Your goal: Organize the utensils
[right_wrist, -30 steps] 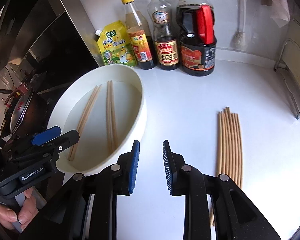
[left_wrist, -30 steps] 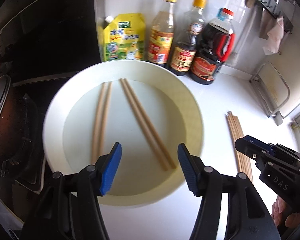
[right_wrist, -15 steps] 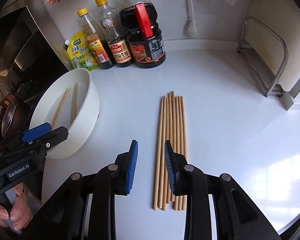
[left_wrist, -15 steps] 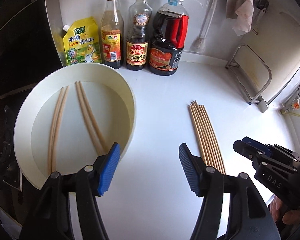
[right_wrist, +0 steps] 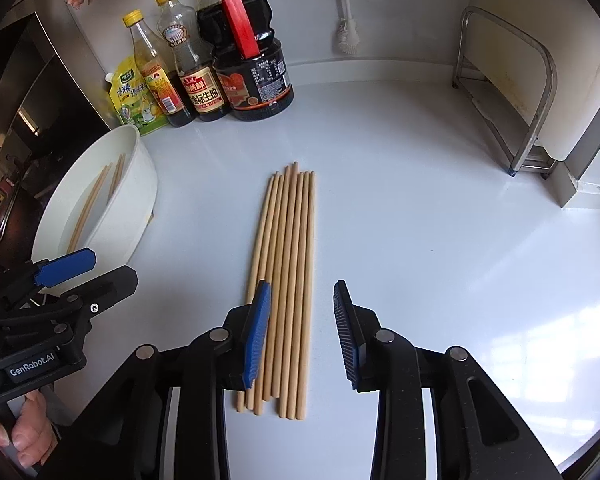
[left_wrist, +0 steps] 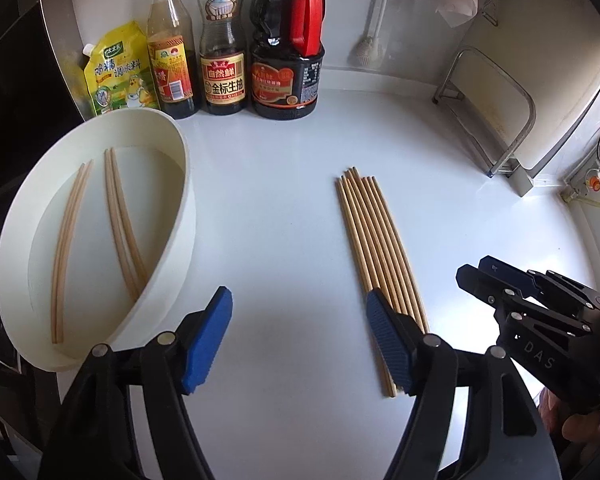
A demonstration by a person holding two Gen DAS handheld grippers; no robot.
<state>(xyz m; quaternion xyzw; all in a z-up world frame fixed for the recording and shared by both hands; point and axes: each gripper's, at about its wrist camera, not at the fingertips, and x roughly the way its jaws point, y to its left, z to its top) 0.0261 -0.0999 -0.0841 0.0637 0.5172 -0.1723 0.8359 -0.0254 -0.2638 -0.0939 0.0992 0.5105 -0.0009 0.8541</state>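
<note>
Several wooden chopsticks (right_wrist: 288, 264) lie side by side on the white counter; they also show in the left wrist view (left_wrist: 376, 252). A white bowl (left_wrist: 182, 184) at the left holds two pairs of chopsticks (left_wrist: 116, 216); it also shows in the right wrist view (right_wrist: 136, 184). My right gripper (right_wrist: 302, 320) is open and empty, above the near ends of the loose chopsticks. My left gripper (left_wrist: 300, 328) is open and empty, over bare counter between the bowl and the loose chopsticks.
Three sauce bottles (left_wrist: 224, 40) and a yellow seasoning pouch (left_wrist: 116, 72) stand at the back wall. A metal rack with a board (right_wrist: 512, 80) stands at the right. A dark stove and pan (right_wrist: 4, 208) sit left of the bowl.
Both grippers have swung right, away from the bowl toward the loose chopsticks. The right gripper's jaws have opened wider.
</note>
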